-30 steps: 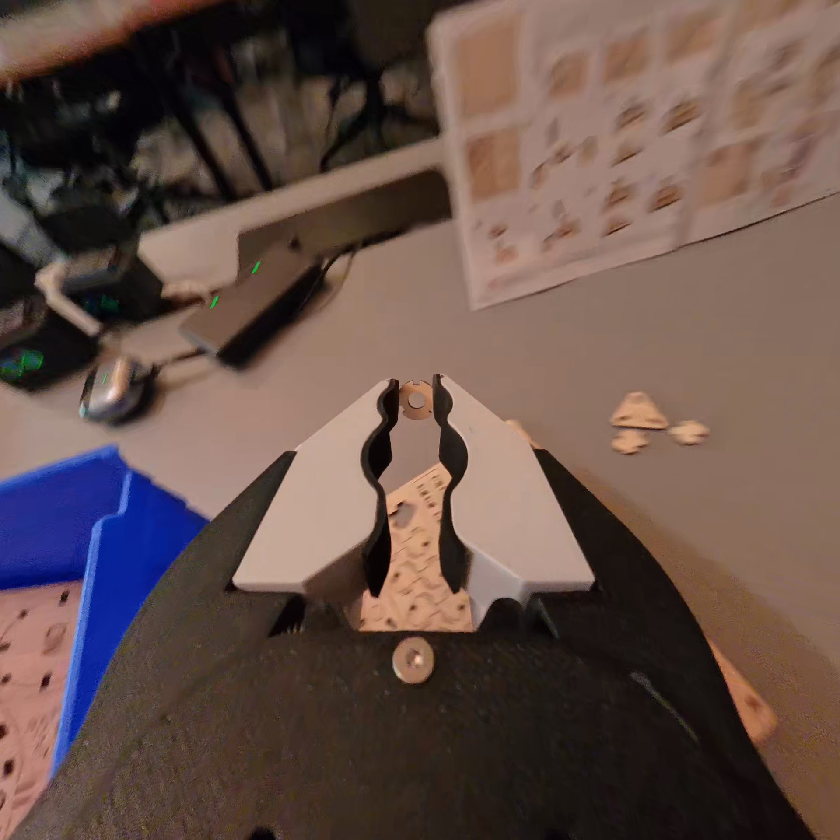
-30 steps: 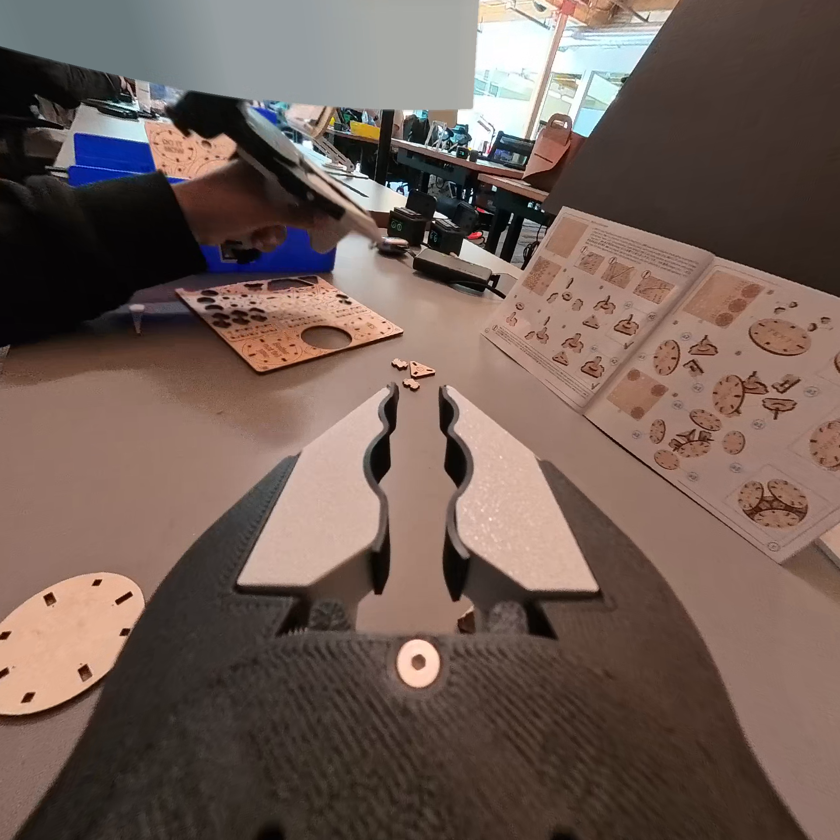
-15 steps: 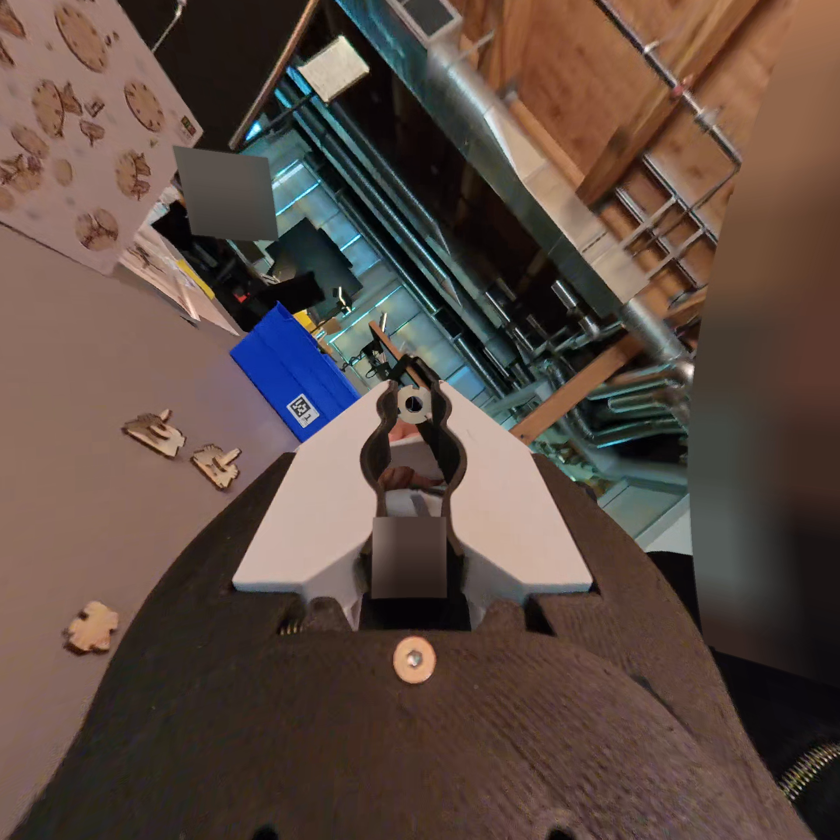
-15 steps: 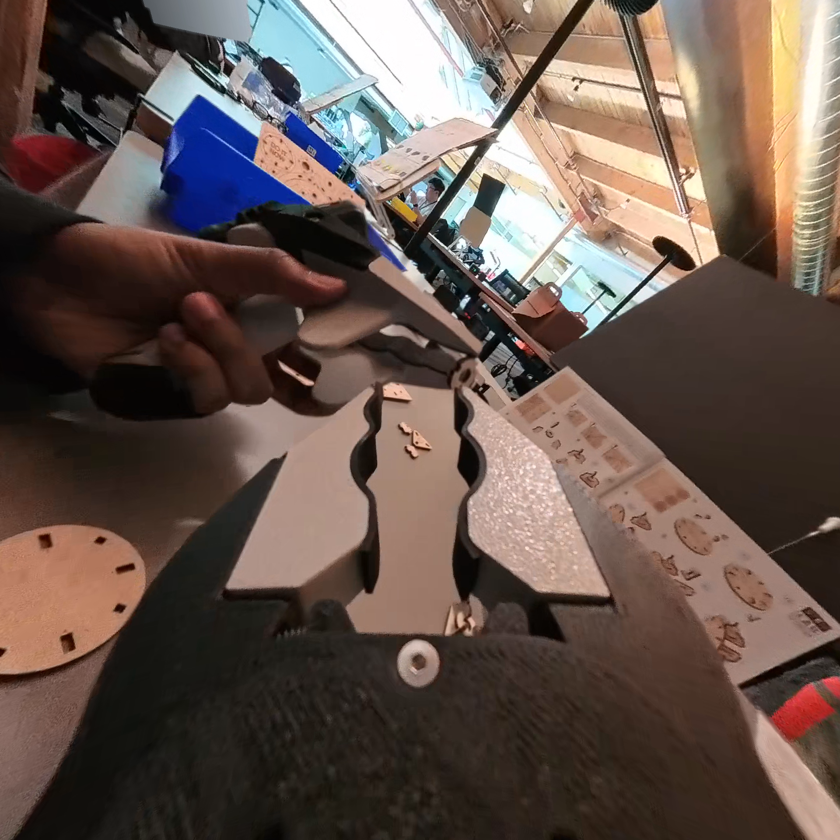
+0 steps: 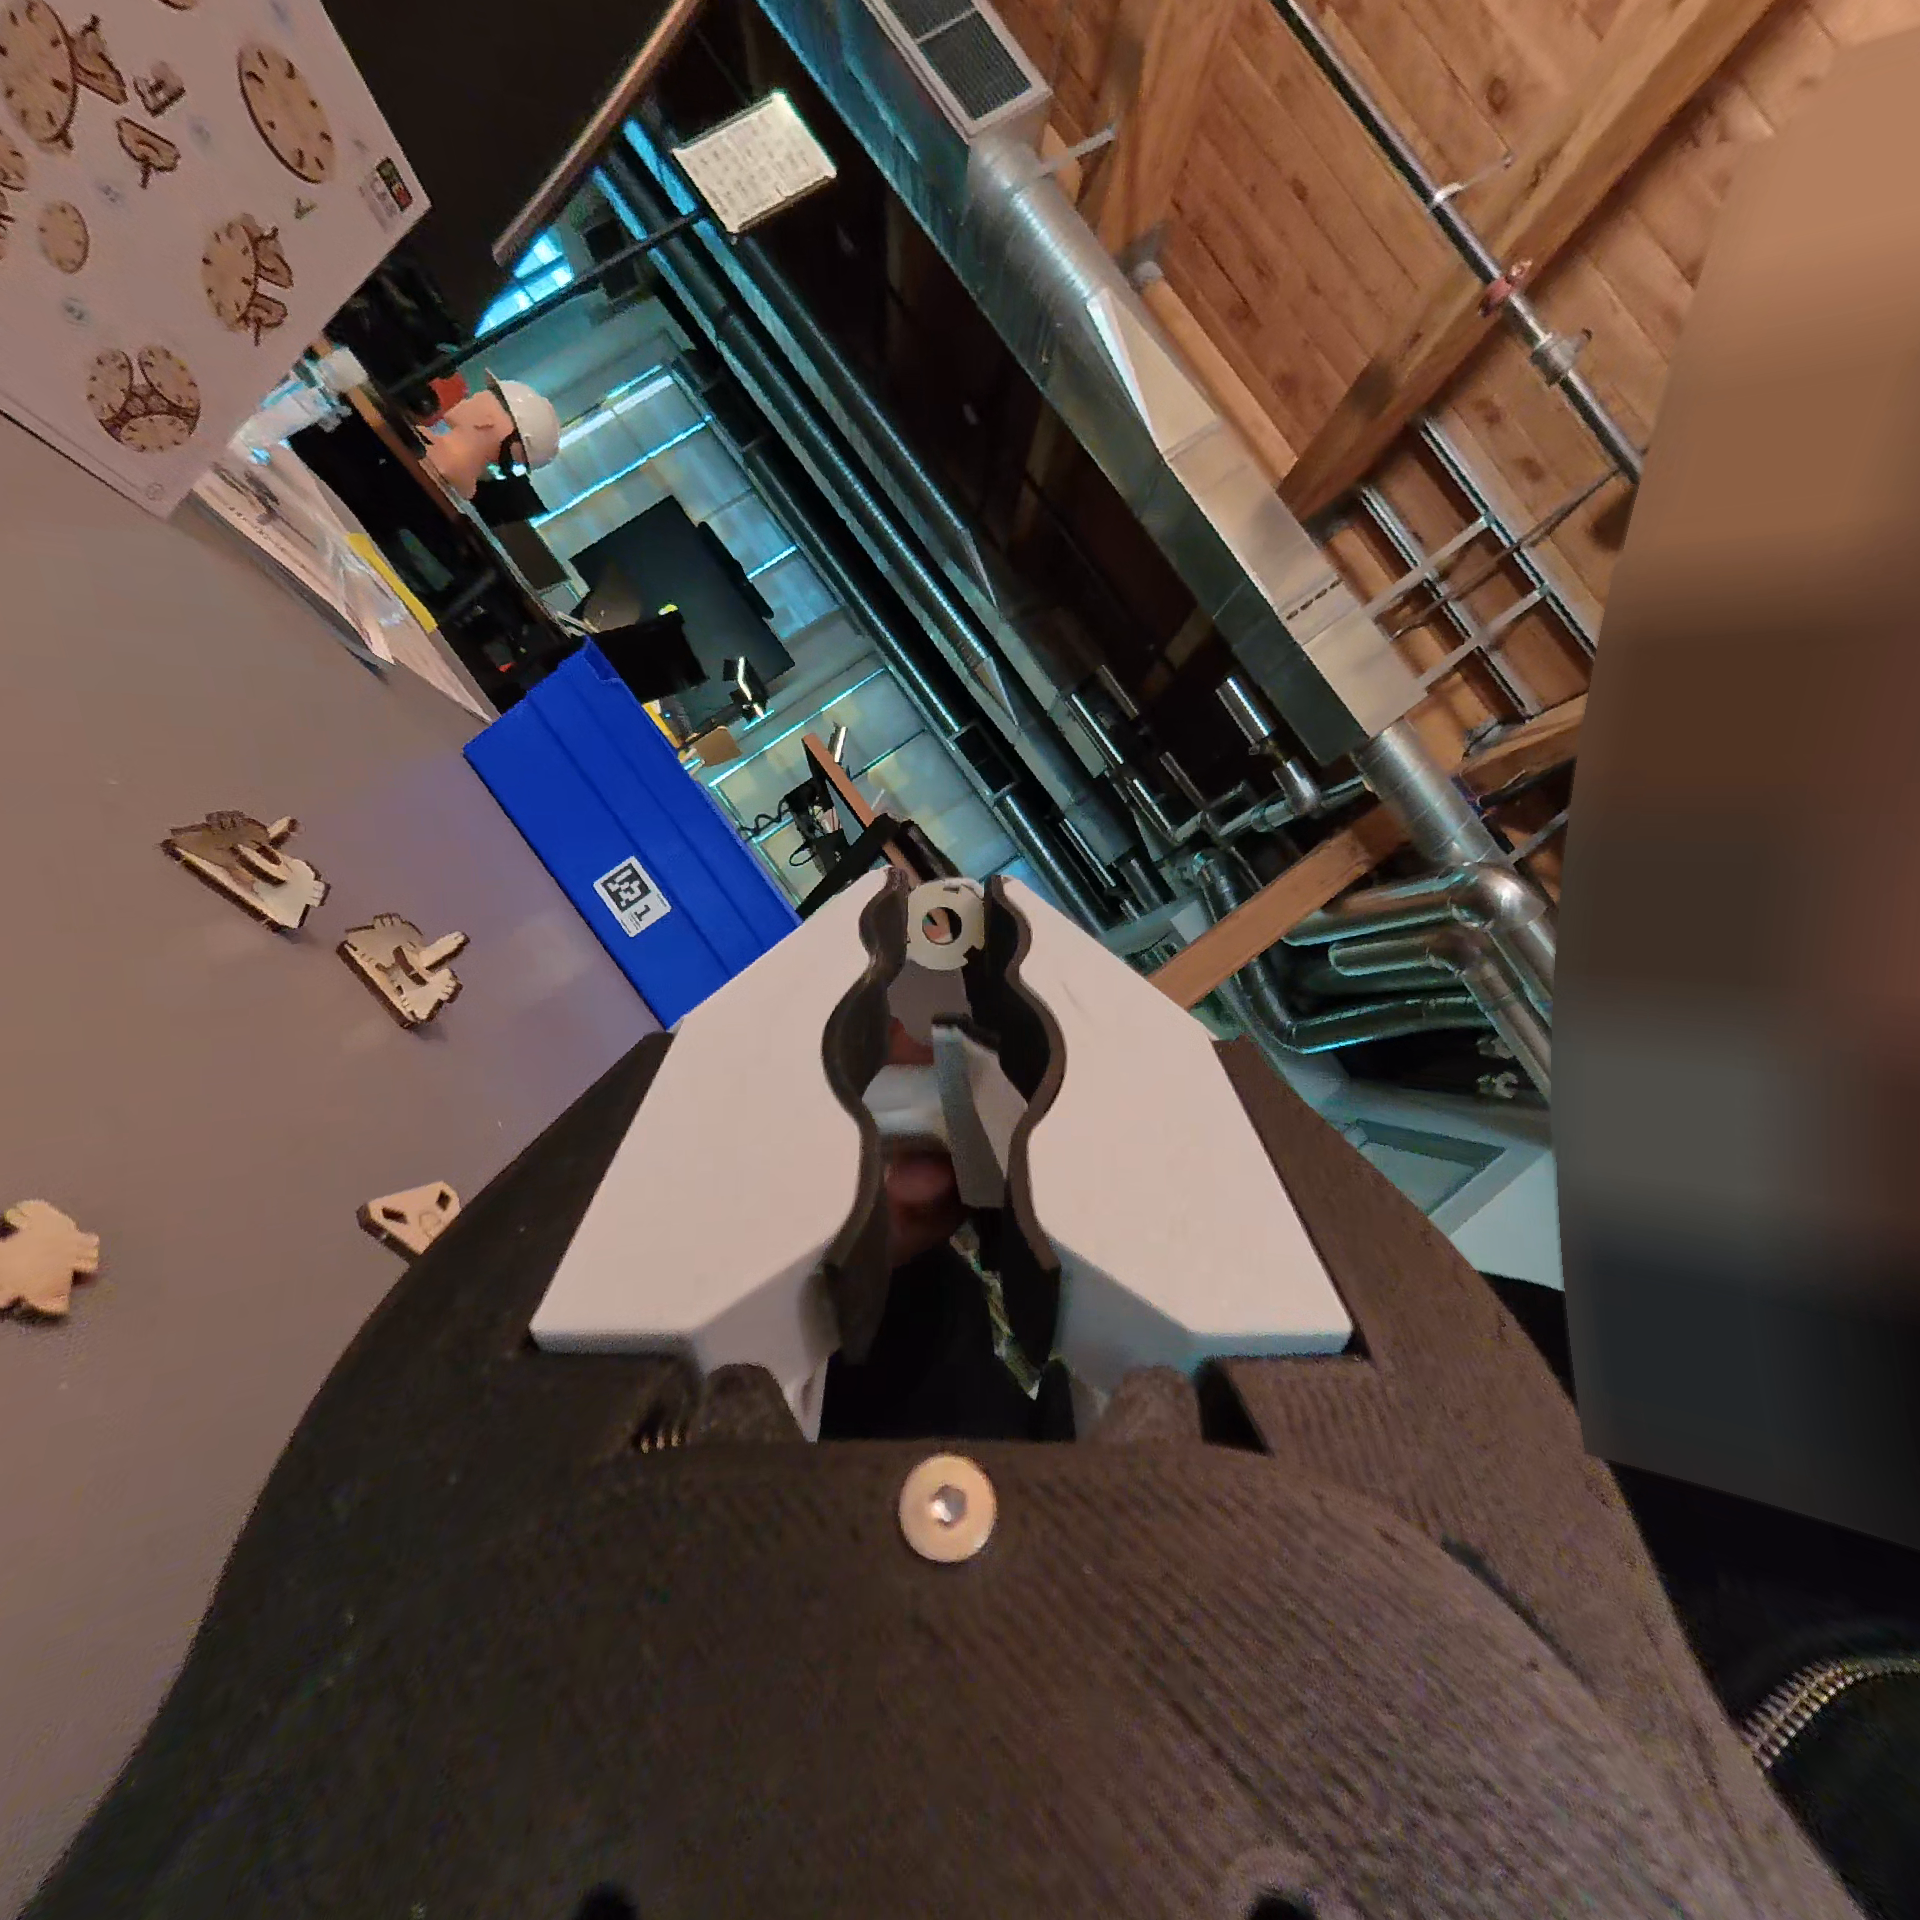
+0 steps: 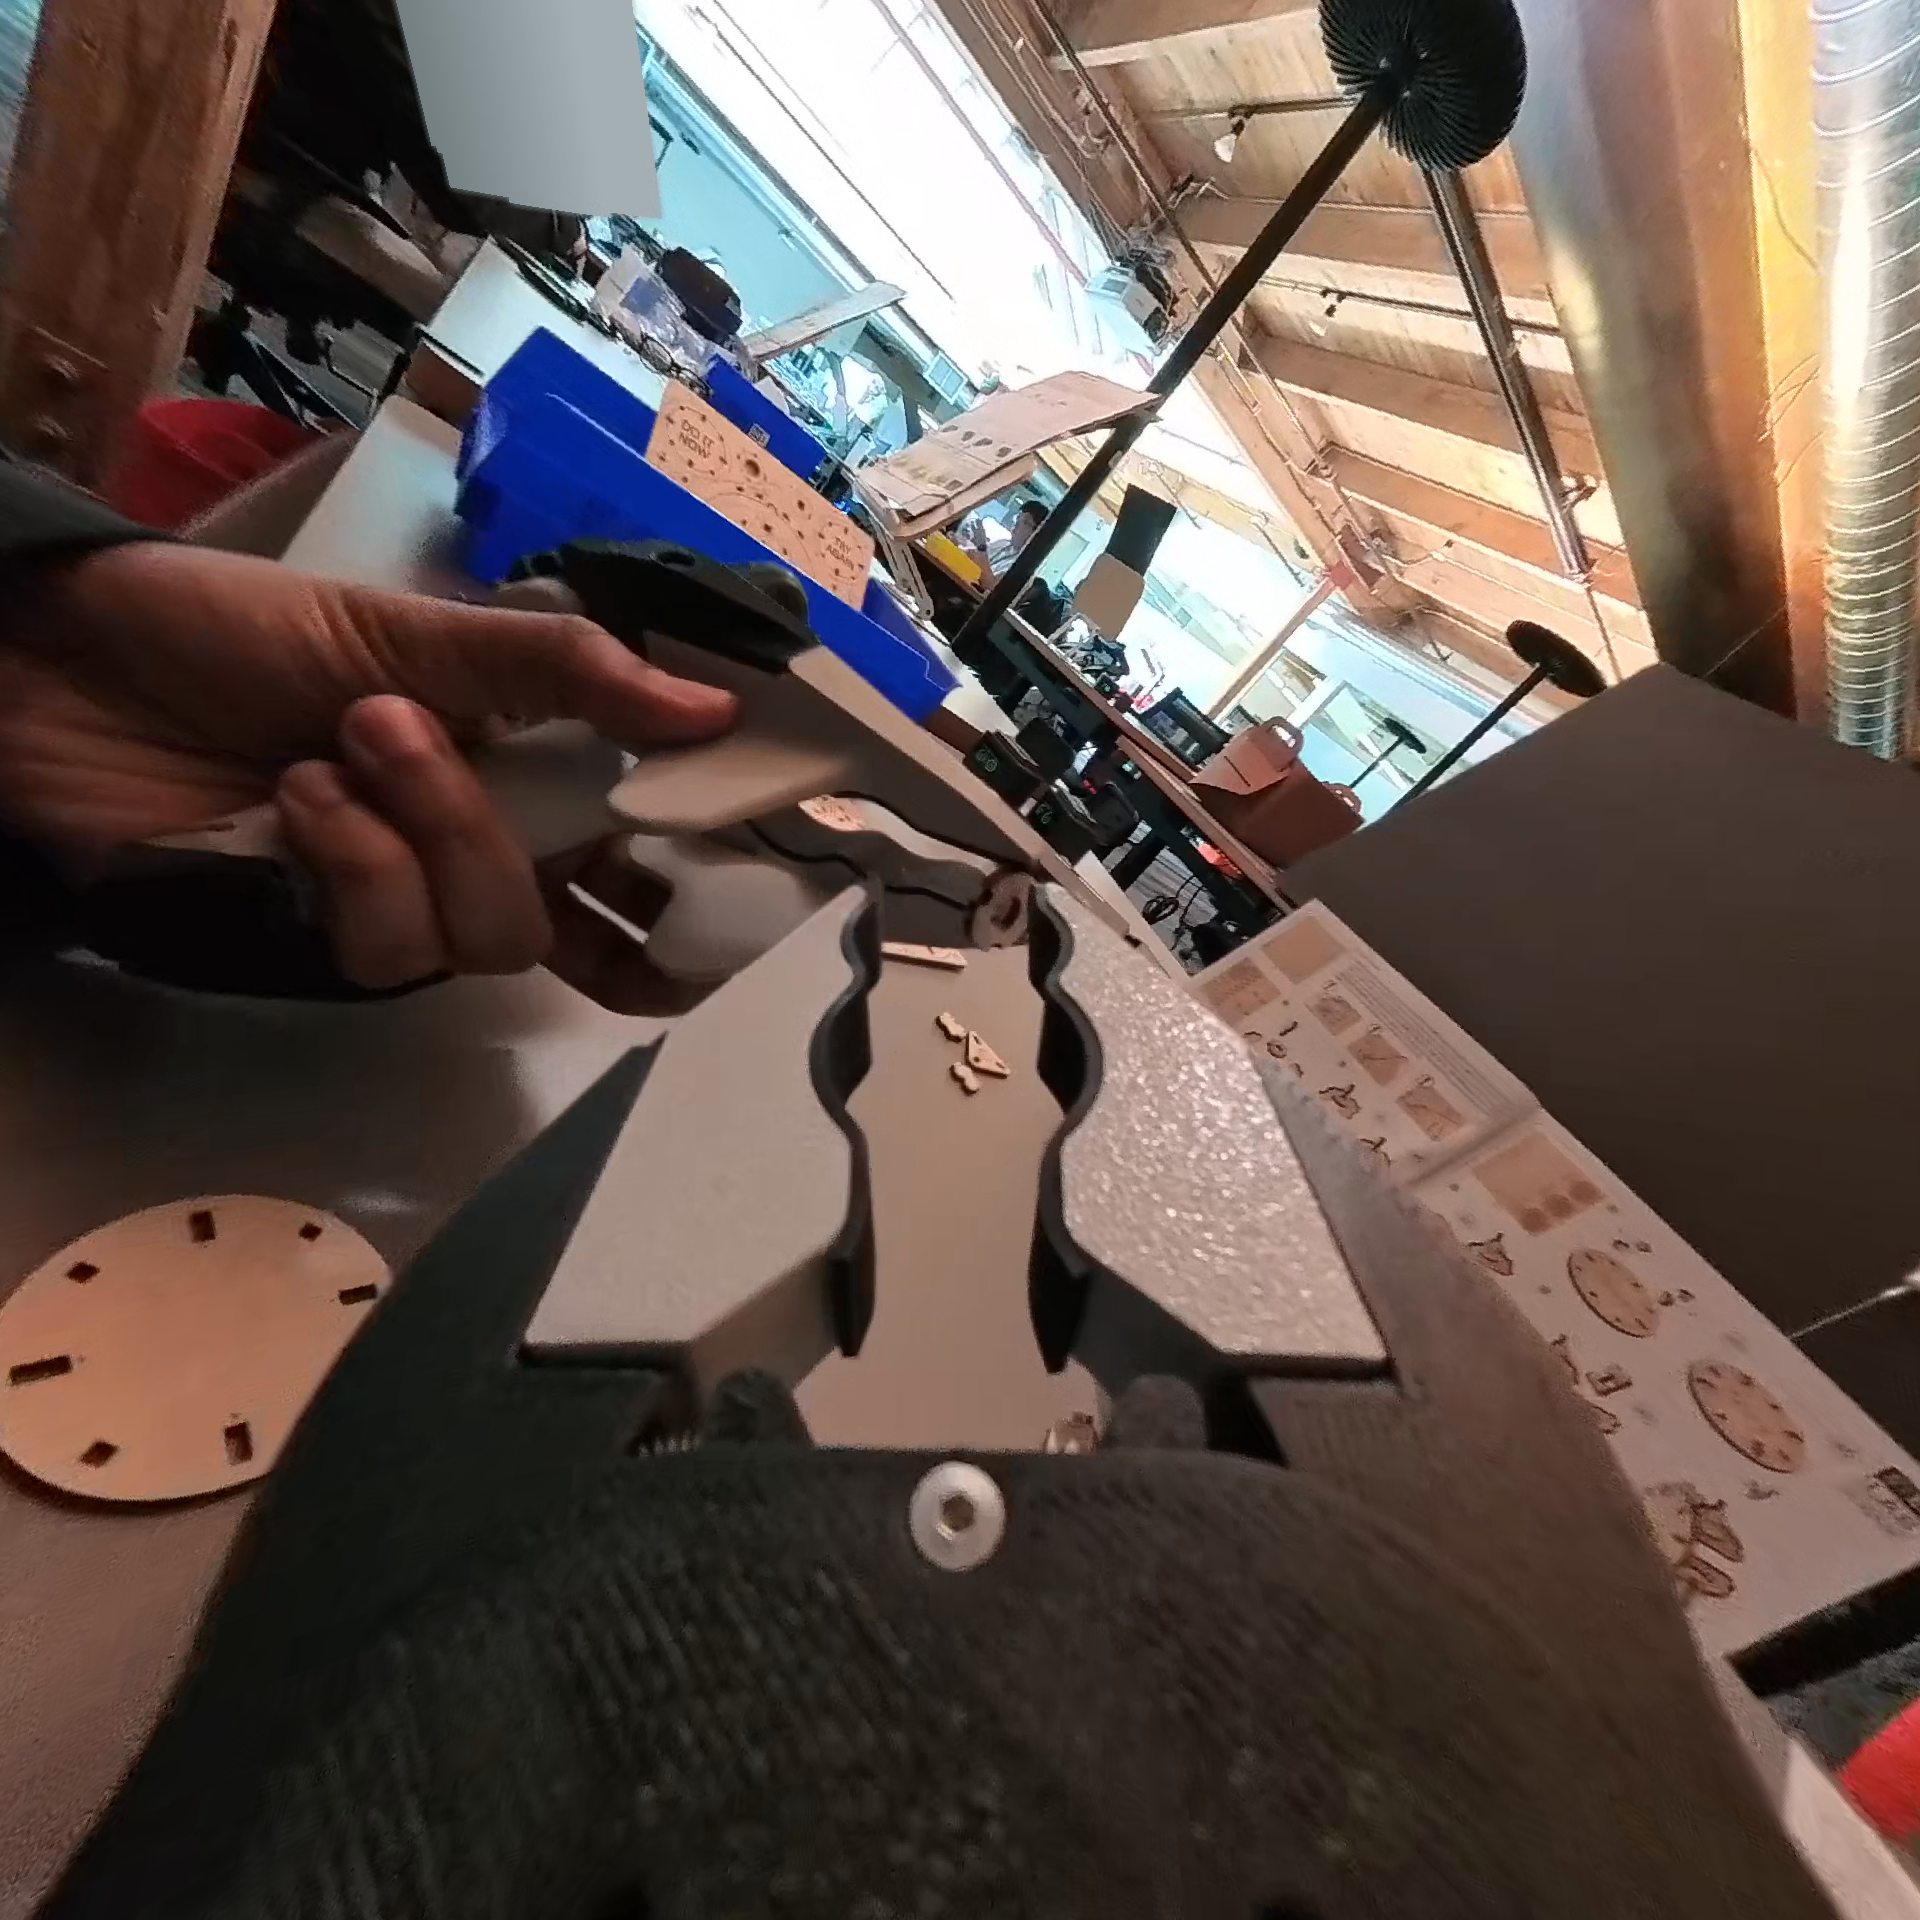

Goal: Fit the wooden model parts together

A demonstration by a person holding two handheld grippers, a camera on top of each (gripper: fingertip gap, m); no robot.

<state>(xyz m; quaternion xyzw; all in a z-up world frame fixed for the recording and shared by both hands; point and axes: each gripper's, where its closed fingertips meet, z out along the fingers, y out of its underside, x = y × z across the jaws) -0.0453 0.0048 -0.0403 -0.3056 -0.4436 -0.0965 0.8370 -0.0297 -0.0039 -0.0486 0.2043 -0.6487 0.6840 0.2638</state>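
Ring (image 5: 943,925) pinched in left tongs (image 5: 940,914), rest hidden.

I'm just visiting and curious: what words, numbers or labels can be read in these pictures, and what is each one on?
I don't quote writing, but here is where it stands:
White sticker on the blue bin: a square code and a mark.
Wooden sheet standing at the far left: engraved words.
Instruction booklet: print too small to read.
Dark boxes: lit green marks, blurred.
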